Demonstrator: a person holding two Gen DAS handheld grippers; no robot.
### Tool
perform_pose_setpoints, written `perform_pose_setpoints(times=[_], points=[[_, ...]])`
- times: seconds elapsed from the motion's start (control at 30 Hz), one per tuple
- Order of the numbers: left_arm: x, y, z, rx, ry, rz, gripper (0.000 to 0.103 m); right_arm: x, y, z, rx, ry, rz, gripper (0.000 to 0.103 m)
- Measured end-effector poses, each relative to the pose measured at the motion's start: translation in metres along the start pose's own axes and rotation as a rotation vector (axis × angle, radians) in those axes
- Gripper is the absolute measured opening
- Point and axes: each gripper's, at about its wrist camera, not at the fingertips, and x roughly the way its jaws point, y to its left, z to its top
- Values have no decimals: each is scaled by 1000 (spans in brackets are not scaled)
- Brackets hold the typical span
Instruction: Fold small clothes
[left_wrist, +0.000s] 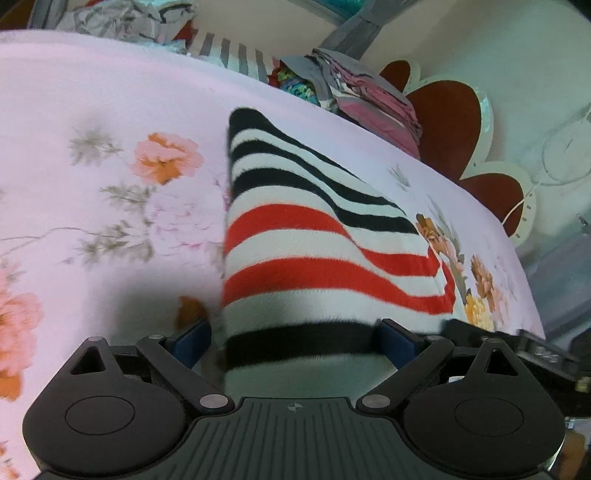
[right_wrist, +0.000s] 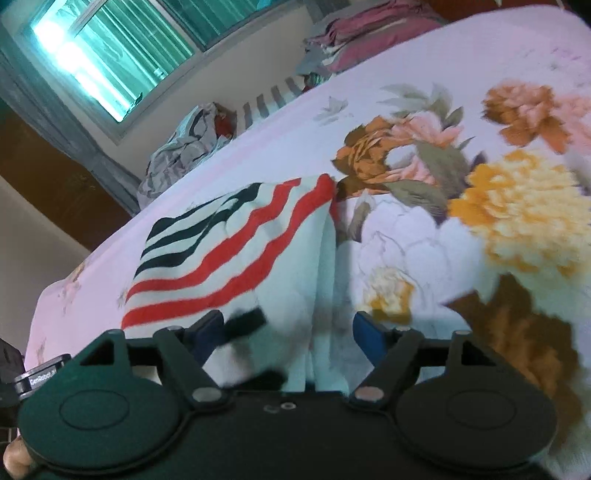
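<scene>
My left gripper (left_wrist: 293, 341) stands wide, its blue pads (left_wrist: 395, 341) on either side of the near edge of the striped top (left_wrist: 295, 229). I cannot tell for sure whether the pads press the cloth, but they look apart from it on the left side, where the top's edge lies just inside the pad.

My right gripper (right_wrist: 288, 332) is also spread wide, with the top's (right_wrist: 236, 254) near end bunched loosely between the fingers (right_wrist: 369, 334); neither pad squeezes it.

The top, white with black and red bands, lies on the floral sheet (left_wrist: 92, 110), folded so that its left edge runs straight away from me in the left view. In the right view its far corner touches an orange flower print (right_wrist: 369, 147).

I see no box or basket. Past the far edge of the sheet sit loose heaps: a grey crumpled pile (right_wrist: 177, 155), a grey-striped piece (left_wrist: 236, 57), and a stack of pink and grey clothes (left_wrist: 373, 99).
</scene>
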Motion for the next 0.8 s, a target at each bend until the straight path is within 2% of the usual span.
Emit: perform_pose_setpoints(times=[0.1,0.13,0.17,0.2,0.23,0.3,0.4,0.57,0.8], points=[[10,-6,3,25,-8,-15,95,12,0,3,-15,5,46,76],[12,-8,3,32,-7,-16,95,16,3,3,-27,16,56,73],[14,-10,4,37,-7,-11,95,19,6,2,-40,29,64,63],[15,-11,4,34,-10,-7,95,22,9,1,-50,33,57,59],[15,-12,4,26,-14,-3,92,23,11,1,-59,35,55,57],[12,-13,4,19,-26,11,79,24,12,1,-49,43,66,47],[6,-17,3,42,-41,16,68,21,15,1,-42,35,74,39],[-10,-26,6,90,-69,13,59,8,29,3,-43,0,103,35],[-59,-23,17,144,-114,1,58,-5,78,-3,-75,-16,152,34]])
